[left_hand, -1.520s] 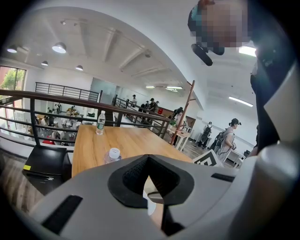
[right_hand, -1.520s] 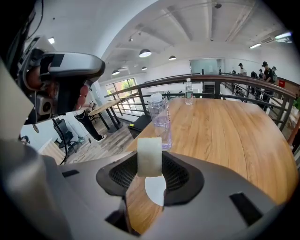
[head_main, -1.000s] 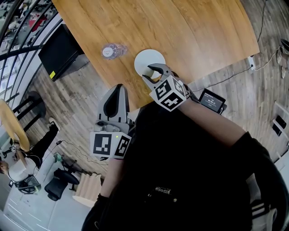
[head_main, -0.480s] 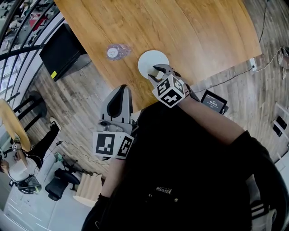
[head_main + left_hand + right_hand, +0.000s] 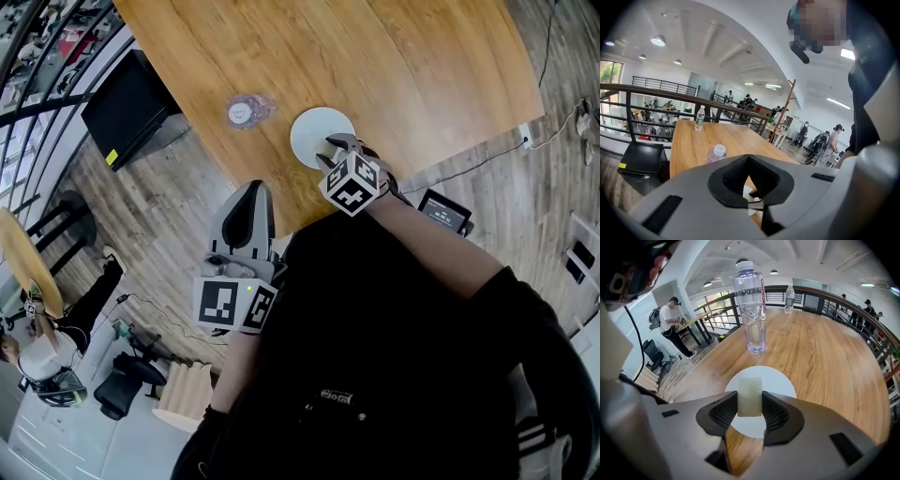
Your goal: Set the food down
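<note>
A pale, cream block of food sits clamped between the pads of my right gripper, hanging just above a round white plate. In the head view the right gripper reaches over the near rim of that plate, close to the front edge of the wooden table. My left gripper is shut and empty, held off the table near its edge. In its own view the left gripper shows its tips pressed together.
A clear water bottle stands just behind the plate, and shows as a capped bottle left of the plate. A second bottle stands at the far edge. A black cabinet sits left of the table, a small device on the floor.
The right gripper, still holding the food, has crept slightly farther over the plate. The left gripper has stayed where it was.
</note>
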Tool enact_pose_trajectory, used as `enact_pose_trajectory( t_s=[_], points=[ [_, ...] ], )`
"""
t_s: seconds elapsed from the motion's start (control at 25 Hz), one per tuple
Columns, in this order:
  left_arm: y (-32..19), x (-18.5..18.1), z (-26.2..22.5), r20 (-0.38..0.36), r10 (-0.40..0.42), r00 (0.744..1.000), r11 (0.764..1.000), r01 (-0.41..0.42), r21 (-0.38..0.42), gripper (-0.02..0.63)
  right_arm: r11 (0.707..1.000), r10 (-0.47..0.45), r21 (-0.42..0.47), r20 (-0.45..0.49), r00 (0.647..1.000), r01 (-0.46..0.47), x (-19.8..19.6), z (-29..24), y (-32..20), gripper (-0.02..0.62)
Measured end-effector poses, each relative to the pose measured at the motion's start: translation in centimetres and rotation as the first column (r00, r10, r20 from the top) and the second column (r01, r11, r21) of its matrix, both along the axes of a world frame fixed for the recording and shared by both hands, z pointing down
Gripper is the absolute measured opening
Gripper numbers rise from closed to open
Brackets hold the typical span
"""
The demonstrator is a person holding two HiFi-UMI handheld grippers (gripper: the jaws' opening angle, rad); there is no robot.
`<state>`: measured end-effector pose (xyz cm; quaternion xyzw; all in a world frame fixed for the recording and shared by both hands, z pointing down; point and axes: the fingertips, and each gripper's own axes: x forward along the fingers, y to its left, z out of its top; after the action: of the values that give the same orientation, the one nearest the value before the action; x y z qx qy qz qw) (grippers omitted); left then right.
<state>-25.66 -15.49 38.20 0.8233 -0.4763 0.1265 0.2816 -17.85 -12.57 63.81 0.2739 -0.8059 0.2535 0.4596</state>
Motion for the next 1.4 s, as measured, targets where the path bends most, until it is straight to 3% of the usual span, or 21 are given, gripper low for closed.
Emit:
enact_pose_trajectory(
  t_s=[0.76,0.92,1.2,1.4],
  points=[
    [0.6,0.9,0.0,0.001,0.014,1.0,1.0,-0.014,-0.014,0.005,1.0,-0.022,-0.015,-0.096,0.995,0.02,0.9,2.0,0.8,0.18],
    [0.6,0.9,0.1,0.007,0.007,1.0,1.0,-0.007,-0.016,0.005,1.0,-0.023,0.005,-0.083,0.996,0.024,0.5,1.6,0.6,0.219],
    [0.9,1.3,-0.4,0.011,0.01,1.0,1.0,-0.01,-0.003,0.005,1.0,-0.021,0.017,-0.064,0.998,0.022,0.3,0.9,0.5,0.219],
    [1.5,2.3,-1.2,0.017,0.011,1.0,1.0,-0.011,0.022,0.005,0.997,0.011,0.073,-0.011,1.0,-0.01,0.6,-1.8,-1.0,0.219]
  ],
)
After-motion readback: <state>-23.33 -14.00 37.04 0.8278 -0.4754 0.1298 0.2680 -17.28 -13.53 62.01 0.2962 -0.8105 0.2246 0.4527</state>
